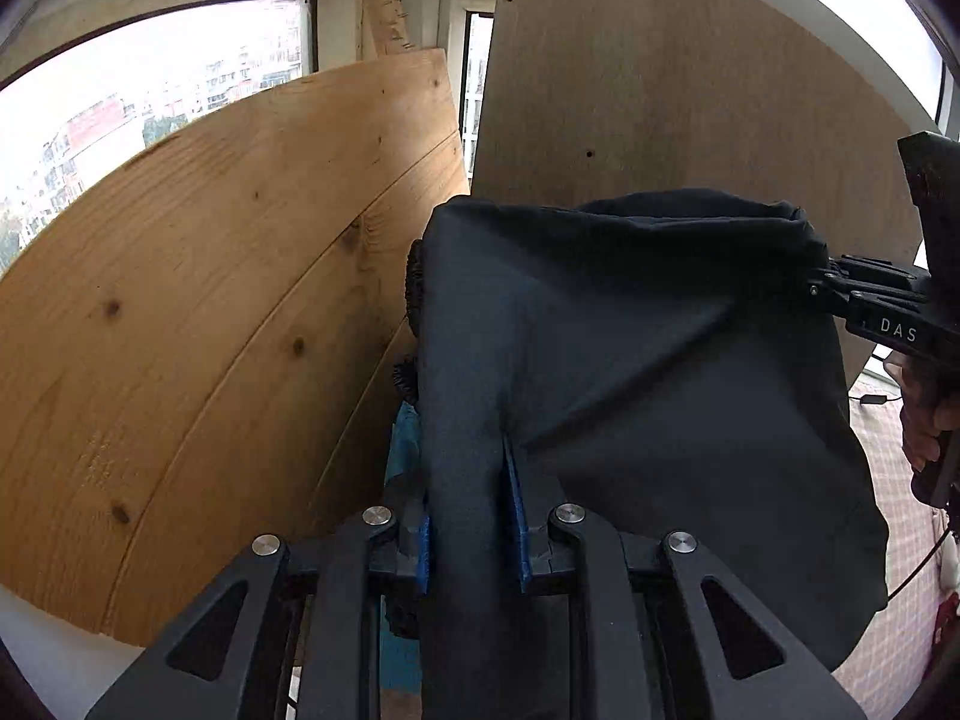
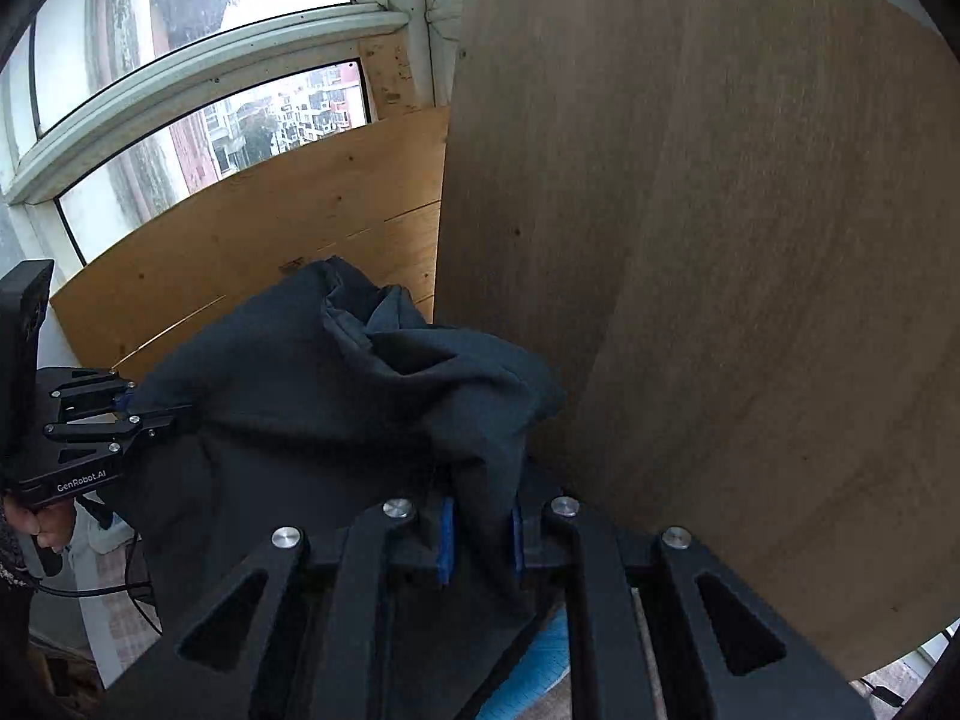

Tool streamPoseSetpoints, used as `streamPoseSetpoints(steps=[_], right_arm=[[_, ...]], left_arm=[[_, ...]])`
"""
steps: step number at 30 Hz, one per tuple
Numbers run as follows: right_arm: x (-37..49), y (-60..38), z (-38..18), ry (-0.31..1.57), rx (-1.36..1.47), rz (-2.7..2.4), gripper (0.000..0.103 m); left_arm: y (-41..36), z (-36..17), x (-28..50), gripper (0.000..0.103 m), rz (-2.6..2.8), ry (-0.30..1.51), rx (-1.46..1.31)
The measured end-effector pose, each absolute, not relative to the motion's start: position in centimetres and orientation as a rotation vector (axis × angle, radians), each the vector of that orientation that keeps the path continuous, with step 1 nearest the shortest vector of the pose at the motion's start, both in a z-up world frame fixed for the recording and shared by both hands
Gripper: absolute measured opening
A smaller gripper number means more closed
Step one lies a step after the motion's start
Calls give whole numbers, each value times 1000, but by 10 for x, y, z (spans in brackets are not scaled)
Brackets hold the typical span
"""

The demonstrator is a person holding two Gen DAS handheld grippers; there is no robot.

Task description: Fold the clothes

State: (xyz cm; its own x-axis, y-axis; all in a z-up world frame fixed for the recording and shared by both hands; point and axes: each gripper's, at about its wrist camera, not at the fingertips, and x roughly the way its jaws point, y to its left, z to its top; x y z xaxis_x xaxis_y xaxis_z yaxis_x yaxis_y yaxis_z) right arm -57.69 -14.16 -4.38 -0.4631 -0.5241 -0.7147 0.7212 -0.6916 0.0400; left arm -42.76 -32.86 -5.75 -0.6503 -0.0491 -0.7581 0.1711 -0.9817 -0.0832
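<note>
While your left tool [image 1: 474, 516] pinches one bunched edge of the dark cloth [image 1: 630, 360] between its blue pads, your right tool [image 2: 483, 531] clamps another, so the cloth hangs stretched between them, mid frame, lifted and creased. I'd judge the fold only begun: no neat layers show, and laying down remains. Two boards [image 2: 720, 240] lean close behind against the window [image 1: 120, 96], crowding your swing.

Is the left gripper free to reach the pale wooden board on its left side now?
Probably not as things stand. The left gripper is shut on the dark garment, whose other end the right gripper holds. The way to the pale wooden board looks open, but the cloth would be dragged along.
</note>
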Motion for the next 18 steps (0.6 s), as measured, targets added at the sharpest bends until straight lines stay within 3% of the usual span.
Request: streamPoseSetpoints(steps=[2, 4, 11, 14, 18], right_arm=[[-592, -142, -61, 377, 1030, -2158, 37], [-601, -130, -63, 387, 1107, -2183, 51], [-594, -62, -8, 223, 983, -2304, 51], [-582, -73, 6, 228, 912, -2237, 50], [-586, -141, -17, 355, 911, -2149, 48]], left_arm=[[-334, -59, -429, 34, -2731, 245, 1259], [-341, -59, -428, 35, -2725, 272, 1268], [-344, -18, -375, 33, -2740, 176, 1108], [-331, -15, -381, 33, -2842, 168, 1094], [-310, -26, -403, 35, -2899, 95, 1157]])
